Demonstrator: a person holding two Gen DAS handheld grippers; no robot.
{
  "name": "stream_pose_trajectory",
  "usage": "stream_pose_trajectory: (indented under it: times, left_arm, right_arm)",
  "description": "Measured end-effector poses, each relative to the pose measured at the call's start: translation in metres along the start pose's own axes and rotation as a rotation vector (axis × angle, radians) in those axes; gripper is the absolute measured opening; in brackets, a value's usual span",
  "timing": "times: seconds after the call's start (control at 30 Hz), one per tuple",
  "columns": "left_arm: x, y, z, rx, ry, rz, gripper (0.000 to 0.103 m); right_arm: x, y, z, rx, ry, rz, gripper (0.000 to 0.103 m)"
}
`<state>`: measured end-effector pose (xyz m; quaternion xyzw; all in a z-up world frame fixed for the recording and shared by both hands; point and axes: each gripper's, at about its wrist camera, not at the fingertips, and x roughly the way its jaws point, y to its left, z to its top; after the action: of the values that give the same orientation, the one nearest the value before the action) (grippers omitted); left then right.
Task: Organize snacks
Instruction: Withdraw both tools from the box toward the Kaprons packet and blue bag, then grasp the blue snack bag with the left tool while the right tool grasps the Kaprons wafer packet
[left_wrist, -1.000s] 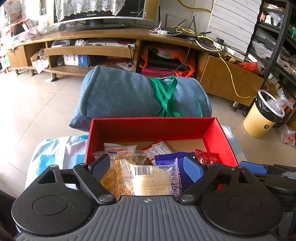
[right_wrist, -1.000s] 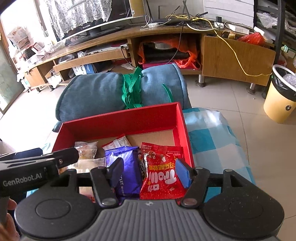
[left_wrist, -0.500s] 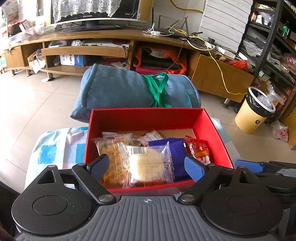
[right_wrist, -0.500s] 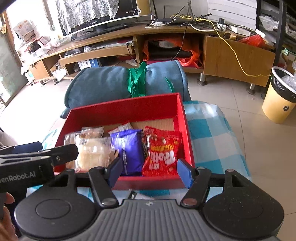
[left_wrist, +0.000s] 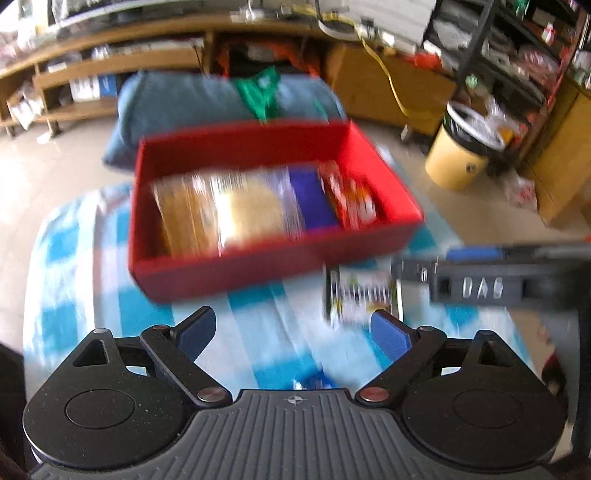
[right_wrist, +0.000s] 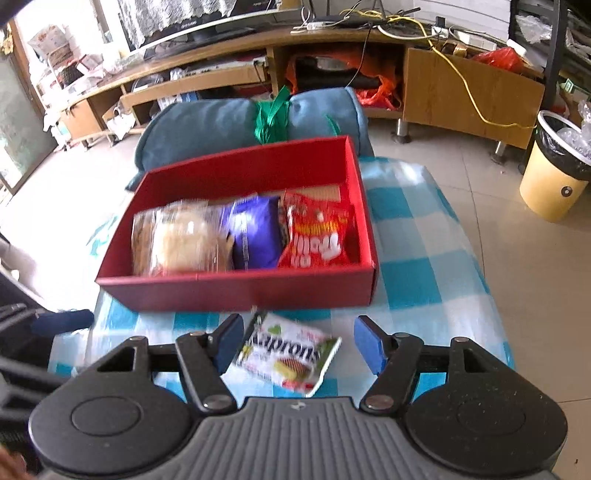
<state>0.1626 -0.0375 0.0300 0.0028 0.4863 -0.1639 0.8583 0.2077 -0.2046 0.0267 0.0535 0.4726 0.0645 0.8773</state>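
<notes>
The red cardboard box (right_wrist: 236, 291) sits far on the blue-and-white checked surface (right_wrist: 436, 273), already holding the clear-wrapped pastries (right_wrist: 177, 240), purple packet (right_wrist: 255, 236) and red sweet bag (right_wrist: 317, 236). One white-and-green wafer packet (right_wrist: 288, 356) lies loose, near the box's front wall. The right gripper (right_wrist: 299, 341) hovers over it, fingers released, nothing pinched; I'd say it must drop and close. The left gripper (left_wrist: 293, 330) has just been widening, empty. The left view is blurred; only the right shows the lettering.
</notes>
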Motion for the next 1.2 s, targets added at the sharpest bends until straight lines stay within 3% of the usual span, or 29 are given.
stream_pose_trajectory:
  times: [0.17, 0.4, 0.63, 0.83, 1.03, 1.2]
  left_arm:
    - [0.017, -0.003, -0.020, 0.039, 0.098, -0.013, 0.094]
    - [0.037, -0.014, -0.025, 0.203, 0.184, -0.101, 0.094]
    - [0.055, -0.025, -0.040, 0.416, 0.251, -0.087, 0.094]
    - [0.070, -0.021, -0.042, 0.479, 0.295, -0.109, 0.096]
    - [0.067, -0.030, -0.059, 0.552, 0.266, -0.057, 0.096]
    - [0.058, -0.034, -0.065, 0.524, 0.257, -0.049, 0.085]
  right_arm:
    - [0.005, 0.002, -0.011, -0.024, 0.037, 0.008, 0.061]
    - [0.005, -0.001, -0.016, -0.022, 0.053, 0.040, 0.062]
    - [0.007, 0.000, -0.020, -0.018, 0.074, 0.070, 0.062]
    - [0.015, 0.000, -0.021, -0.017, 0.104, 0.082, 0.062]
    - [0.031, -0.011, -0.012, 0.020, 0.135, 0.069, 0.062]
    - [0.047, -0.015, 0.002, 0.009, 0.159, 0.069, 0.062]
